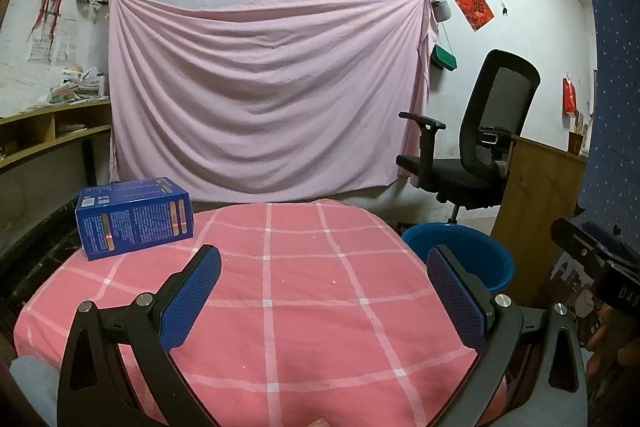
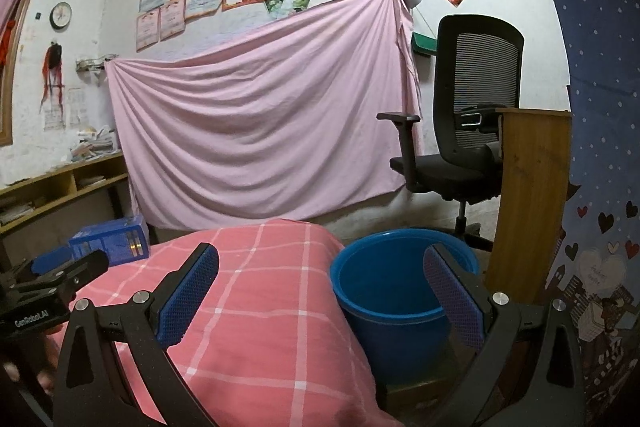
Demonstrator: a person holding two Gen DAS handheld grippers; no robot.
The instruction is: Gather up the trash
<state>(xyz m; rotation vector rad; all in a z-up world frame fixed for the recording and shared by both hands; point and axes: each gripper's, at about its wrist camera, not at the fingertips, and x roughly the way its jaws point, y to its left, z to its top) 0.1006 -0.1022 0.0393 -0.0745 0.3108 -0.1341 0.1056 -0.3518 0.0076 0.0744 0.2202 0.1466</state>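
Pink checked tablecloth (image 1: 280, 307), one box left on it.
Blue box (image 1: 134, 217) sits at the far left corner, untouched; the blue bucket (image 2: 384, 287) beside the table looks empty, though its bottom is hidden. Left gripper (image 1: 326, 295) and right gripper (image 2: 324, 295) both gape, holding nothing.

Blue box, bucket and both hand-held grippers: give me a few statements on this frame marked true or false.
1. The blue box lies on the pink checked cloth. True.
2. The left hand-held gripper is shut on the box. False: its jaws stand open and empty, with the box off to its left.
3. The blue bucket stands beside the covered table, off its right edge. True.
4. The bucket holds trash. False: the part of its inside that shows looks empty.
5. The right hand-held gripper is open and holds nothing. True.
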